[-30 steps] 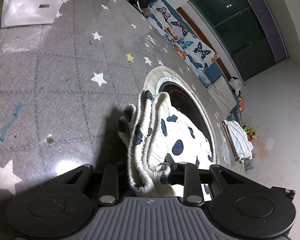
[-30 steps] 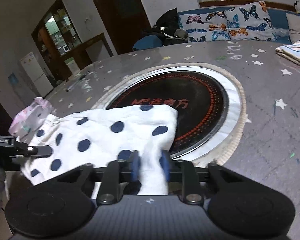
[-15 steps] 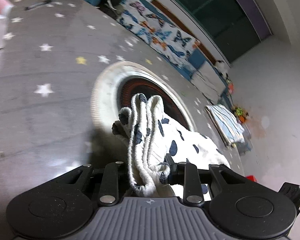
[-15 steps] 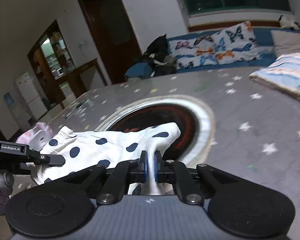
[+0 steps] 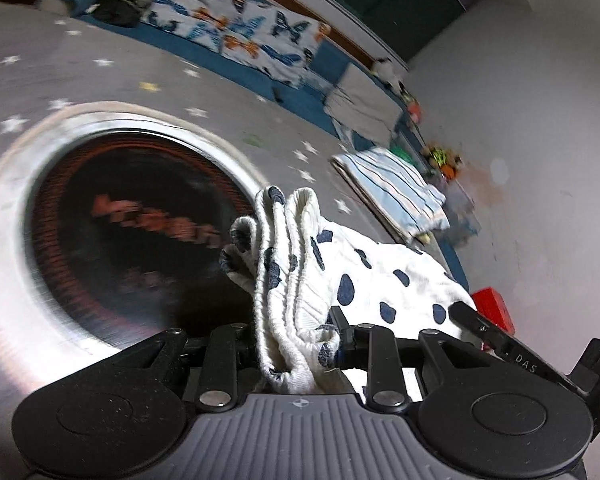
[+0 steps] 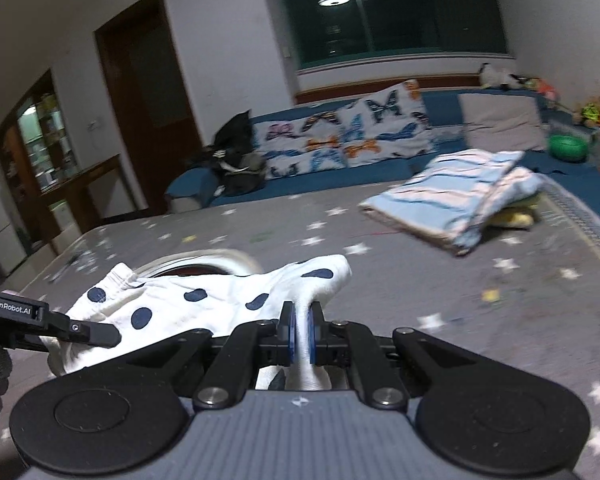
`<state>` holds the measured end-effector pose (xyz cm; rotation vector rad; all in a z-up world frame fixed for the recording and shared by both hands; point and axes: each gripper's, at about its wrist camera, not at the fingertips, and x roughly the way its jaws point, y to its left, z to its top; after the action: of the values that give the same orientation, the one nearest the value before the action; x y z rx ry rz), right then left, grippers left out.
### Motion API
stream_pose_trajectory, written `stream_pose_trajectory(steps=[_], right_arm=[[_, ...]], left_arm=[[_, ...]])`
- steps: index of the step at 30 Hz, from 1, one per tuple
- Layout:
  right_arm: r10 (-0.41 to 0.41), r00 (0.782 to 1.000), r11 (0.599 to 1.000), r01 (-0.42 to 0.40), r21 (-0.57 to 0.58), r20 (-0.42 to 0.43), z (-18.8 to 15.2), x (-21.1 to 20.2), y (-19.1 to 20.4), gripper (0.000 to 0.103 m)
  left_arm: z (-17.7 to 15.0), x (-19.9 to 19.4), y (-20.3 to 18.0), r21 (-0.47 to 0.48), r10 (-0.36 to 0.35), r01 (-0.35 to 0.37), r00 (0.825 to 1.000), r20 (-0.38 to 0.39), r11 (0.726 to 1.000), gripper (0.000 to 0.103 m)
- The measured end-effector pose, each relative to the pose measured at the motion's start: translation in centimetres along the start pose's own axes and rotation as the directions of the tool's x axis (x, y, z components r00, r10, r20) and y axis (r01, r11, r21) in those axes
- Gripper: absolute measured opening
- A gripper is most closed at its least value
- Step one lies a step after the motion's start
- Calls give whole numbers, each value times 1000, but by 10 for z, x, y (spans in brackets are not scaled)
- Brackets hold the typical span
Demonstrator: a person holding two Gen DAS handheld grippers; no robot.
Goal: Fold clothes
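A white garment with navy dots hangs lifted between both grippers above the grey star-patterned table. My left gripper is shut on its bunched ribbed waistband. My right gripper is shut on the other edge of the same garment, blue pads pinching a fold of cloth. The left gripper's finger shows at the left of the right wrist view; the right gripper's finger shows at the right of the left wrist view.
A round dark hotplate with a silver rim is set in the table. A folded blue-striped stack lies at the far right of the table. A blue sofa with butterfly cushions runs behind.
Both grippers have lifted the dotted garment off the table and carried it towards the right, over the hotplate. The right gripper's jaws closed fully onto the cloth.
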<state>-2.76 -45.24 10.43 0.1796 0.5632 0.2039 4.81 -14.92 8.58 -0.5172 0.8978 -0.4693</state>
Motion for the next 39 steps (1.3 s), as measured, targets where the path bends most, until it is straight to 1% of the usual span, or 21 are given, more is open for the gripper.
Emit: stream_pose_trajectory(steps=[6,8,12,17,18,20,23,25,27,28,32,33,37,39], right_arm=[[-80,997,996,79,30,19,10,-4,-48,5],[-105,994,994,104,39,22,12,-5,-63,5],[-152,988,987,151,57,12,11,-3,-88,5],[-199,979,975,201,90,-35,-4,7,-116,5],[-203,978,973,207,97,-46,-8,9,-119,5],[-211,975,969,218,119,-66,-16,14,-127,5],[-207,975,965,217,147,-82,-22,17,-134,6],[-208,974,965,220,146,-94,-23,21,-136,7],[-219,970,963,232,140,-104,-24,21,-135,11],[-227,968,961,240,137,-105,-24,21,-135,11],[-255,962,956,266,127,-97,-20,21,-133,12],[-259,961,956,269,120,-91,-18,20,-132,14],[-249,965,961,256,108,-78,-11,22,-126,17],[-240,968,964,246,100,-74,-7,24,-123,18]], left_arm=[[6,47,-35,45,-30,32,999,-44,998,30],[6,61,-47,68,-28,32,998,-59,997,30],[2,89,-64,119,-13,23,996,-86,993,30],[-7,116,-78,169,25,-4,992,-122,986,32],[-9,119,-80,185,38,-15,992,-124,983,34],[-12,122,-82,212,60,-33,991,-121,977,35],[-15,122,-82,232,72,-44,991,-113,972,37],[-16,121,-84,247,84,-56,991,-106,967,38],[-17,121,-86,266,100,-71,990,-98,962,42],[-18,121,-88,273,108,-79,990,-94,959,43],[-19,121,-91,307,129,-99,989,-77,947,47],[-19,121,-92,314,133,-104,988,-73,944,48],[-20,120,-94,341,150,-122,987,-56,932,51],[-20,120,-95,354,158,-131,986,-48,926,54]])
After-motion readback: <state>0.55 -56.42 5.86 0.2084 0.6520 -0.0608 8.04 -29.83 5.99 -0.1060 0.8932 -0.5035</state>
